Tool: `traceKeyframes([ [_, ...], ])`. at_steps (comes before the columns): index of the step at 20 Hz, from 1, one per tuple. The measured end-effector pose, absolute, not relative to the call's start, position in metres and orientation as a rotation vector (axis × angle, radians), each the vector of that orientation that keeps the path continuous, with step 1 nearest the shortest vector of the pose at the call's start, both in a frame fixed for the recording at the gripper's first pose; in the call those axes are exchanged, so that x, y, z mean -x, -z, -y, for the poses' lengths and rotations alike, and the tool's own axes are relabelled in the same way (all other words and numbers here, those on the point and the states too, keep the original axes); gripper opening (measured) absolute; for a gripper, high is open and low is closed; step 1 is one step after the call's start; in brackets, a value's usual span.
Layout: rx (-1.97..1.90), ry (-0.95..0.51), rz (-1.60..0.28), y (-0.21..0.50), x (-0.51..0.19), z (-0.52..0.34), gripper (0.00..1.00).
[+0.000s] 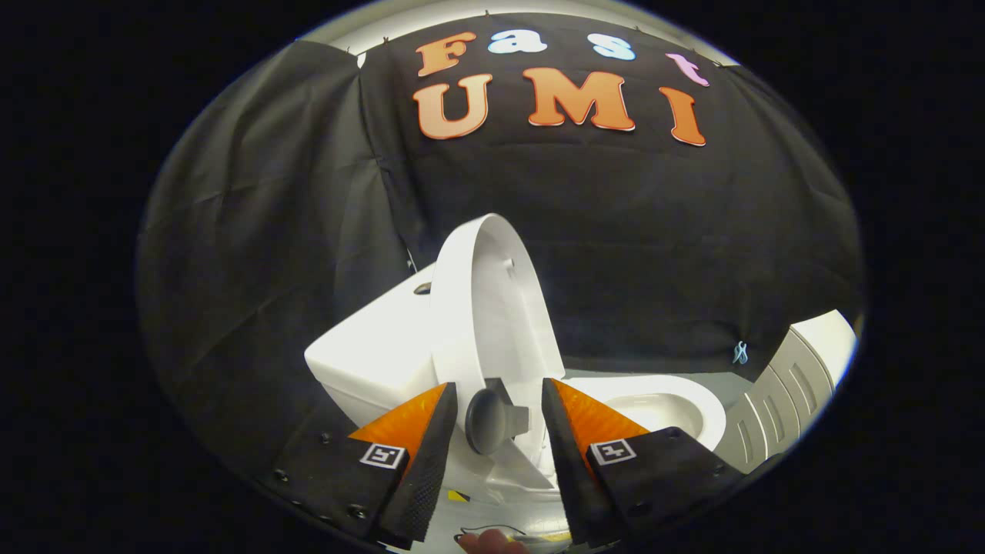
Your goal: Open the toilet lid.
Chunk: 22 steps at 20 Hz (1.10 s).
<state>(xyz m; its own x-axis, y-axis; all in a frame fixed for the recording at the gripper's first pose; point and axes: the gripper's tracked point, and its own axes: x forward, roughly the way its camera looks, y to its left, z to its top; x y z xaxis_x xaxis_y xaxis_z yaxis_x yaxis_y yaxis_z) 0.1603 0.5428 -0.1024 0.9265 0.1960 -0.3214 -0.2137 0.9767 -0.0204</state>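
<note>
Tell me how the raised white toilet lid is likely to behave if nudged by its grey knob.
The white toilet lid looks like rigid moulded plastic, so it should swing as one piece, not flex. It stands near upright against the tank, so it may stay there. The open gripper straddles the grey knob, whose smooth rounded face may slip.

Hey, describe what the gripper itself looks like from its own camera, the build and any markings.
The gripper has two wedge-shaped fingers with rough-textured inner faces, tapering to narrow tips. Each finger carries a small square black-and-white marker tag on its upper face, and small screw heads dot the bases. No cables visible.
</note>
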Motion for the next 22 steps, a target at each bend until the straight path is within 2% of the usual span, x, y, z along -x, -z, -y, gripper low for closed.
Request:
traceKeyframes([
  [6,0.021,-0.203,-0.142,0.019,-0.165,-0.492,0.73],
  [11,0.022,-0.142,-0.053,-0.043,-0.162,-0.407,0.73],
  [22,0.135,-0.092,0.0,-0.087,-0.132,-0.262,0.73],
])
